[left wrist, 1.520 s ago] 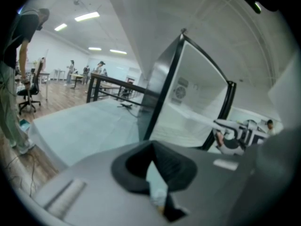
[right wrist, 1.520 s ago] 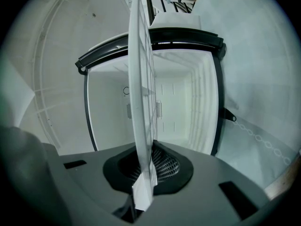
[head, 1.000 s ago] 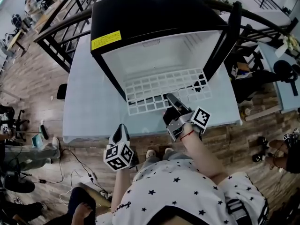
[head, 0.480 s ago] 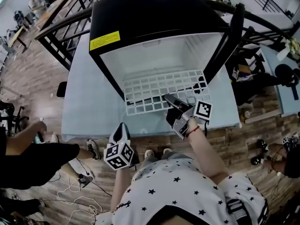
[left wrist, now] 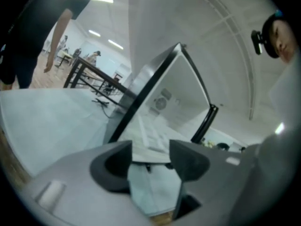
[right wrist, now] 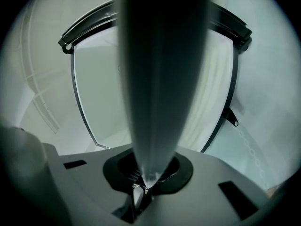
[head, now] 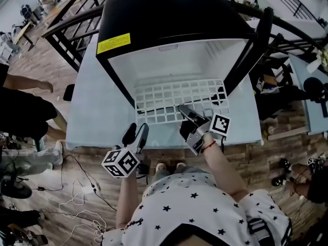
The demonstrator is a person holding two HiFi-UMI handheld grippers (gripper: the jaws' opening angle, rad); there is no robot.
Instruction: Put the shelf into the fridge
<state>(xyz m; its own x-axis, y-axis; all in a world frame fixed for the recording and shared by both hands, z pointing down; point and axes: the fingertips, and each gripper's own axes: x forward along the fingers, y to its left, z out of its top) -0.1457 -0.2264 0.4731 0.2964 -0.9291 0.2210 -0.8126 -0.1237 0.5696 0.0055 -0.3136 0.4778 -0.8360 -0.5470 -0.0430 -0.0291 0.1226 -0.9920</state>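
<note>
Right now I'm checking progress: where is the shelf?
In the head view the white shelf lies at centre, back part inside the open fridge, front edge jutting over the table, gripped by the right gripper.

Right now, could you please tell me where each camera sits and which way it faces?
Head view: on the person's head, looking steeply down at the fridge, shelf and table; shows torso, forearms, left gripper, right gripper.
Left gripper view: rides the left gripper, facing the fridge's open front; its jaws, just opened, hold nothing.
Right gripper view: rides the right gripper, facing into the fridge; its jaws clamp the shelf.
Shared: all show the fridge.
</note>
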